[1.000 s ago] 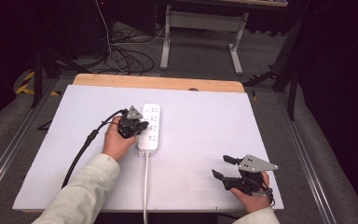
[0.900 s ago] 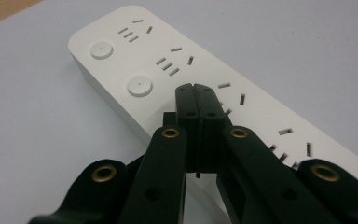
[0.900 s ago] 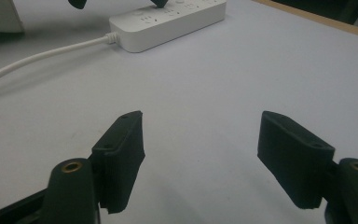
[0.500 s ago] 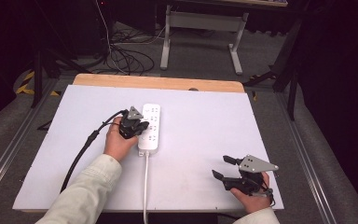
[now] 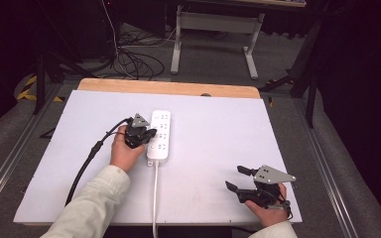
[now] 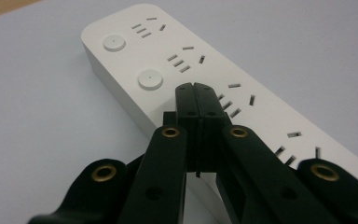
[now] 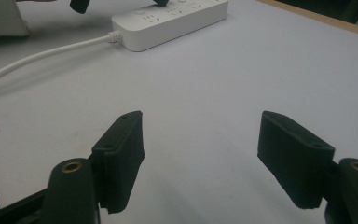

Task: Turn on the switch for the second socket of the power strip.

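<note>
A white power strip lies flat near the middle of the white table, its white cord running toward the front edge. My left gripper is shut, with its tips down on the strip's top face at the strip's left side. In the left gripper view the shut left gripper rests just past two round buttons on the power strip; nothing is held between the jaws. My right gripper stands open near the front right of the table. The right gripper has bare table between its jaws.
A wooden strip borders the table's far edge. The left gripper's black cable trails across the table's left half. Beyond the table are a metal stand and floor cables. The strip and cord lie far ahead of the right gripper.
</note>
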The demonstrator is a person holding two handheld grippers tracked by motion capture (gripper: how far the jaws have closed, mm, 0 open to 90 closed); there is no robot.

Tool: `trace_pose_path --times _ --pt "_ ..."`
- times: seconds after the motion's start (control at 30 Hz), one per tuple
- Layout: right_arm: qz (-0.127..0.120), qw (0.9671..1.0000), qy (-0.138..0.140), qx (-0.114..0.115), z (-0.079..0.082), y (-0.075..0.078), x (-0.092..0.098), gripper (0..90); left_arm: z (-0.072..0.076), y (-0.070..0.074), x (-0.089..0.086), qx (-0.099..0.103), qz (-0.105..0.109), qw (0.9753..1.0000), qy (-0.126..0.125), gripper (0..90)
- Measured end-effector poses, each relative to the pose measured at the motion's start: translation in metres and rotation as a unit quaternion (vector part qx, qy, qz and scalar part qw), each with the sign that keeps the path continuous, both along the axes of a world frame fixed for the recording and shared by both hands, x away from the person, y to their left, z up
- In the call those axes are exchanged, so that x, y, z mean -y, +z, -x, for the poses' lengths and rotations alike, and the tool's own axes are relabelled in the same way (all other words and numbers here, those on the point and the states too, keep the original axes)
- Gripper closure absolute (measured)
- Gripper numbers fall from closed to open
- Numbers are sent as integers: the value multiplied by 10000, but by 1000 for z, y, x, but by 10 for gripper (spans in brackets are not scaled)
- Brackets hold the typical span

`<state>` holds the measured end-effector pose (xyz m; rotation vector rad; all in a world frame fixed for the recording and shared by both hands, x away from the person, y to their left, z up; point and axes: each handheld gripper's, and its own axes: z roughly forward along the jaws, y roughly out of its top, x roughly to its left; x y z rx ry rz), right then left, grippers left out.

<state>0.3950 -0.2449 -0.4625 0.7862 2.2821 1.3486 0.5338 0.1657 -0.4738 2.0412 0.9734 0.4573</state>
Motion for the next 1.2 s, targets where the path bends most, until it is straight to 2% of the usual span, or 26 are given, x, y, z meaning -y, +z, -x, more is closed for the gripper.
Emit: trace_pose_path --times 0.03,0.13,0.23,0.3,0.37,0.47,0.53,0.57,0.8,0.93,1.03,1.17,1.2 --pt "-1 10000 4 -8 0 0 0 318 0 0 0 0 0 10000 0 900" --pt "13 10000 5 -9 0 0 -1 318 2 2 3 124 -267 9996 -3 900" --pt "21 10000 9 -5 0 0 -1 318 2 2 4 119 -305 9995 -27 900" --pt "18 10000 14 -6 0 0 -1 318 3 3 6 194 -463 9987 -14 900" --pt "23 10000 8 -9 0 0 -1 318 4 4 7 162 -502 9986 -12 900" --pt "24 10000 19 -12 0 -1 -1 318 3 4 5 44 -350 9994 -20 900" --pt "25 10000 14 -12 0 0 -1 318 2 4 4 49 -353 9994 -2 900" --pt "25 10000 14 -12 0 0 -1 318 2 4 4 -9 -311 9995 -24 900" --pt "25 10000 9 -20 -1 -1 -1 318 -1 8 6 -109 -459 9989 -49 900" --pt "17 10000 -1 -24 -1 -1 -1 318 -2 8 7 -217 -434 9988 -78 900" --pt "23 10000 -4 -30 -1 -1 -1 318 -2 10 12 -179 -657 9977 -58 900" --pt "14 10000 -10 -20 0 -1 0 318 -1 10 9 -164 -610 9979 -108 900" --pt "4 10000 -22 -21 0 -1 0 318 -1 11 7 -157 -537 9984 -104 900"
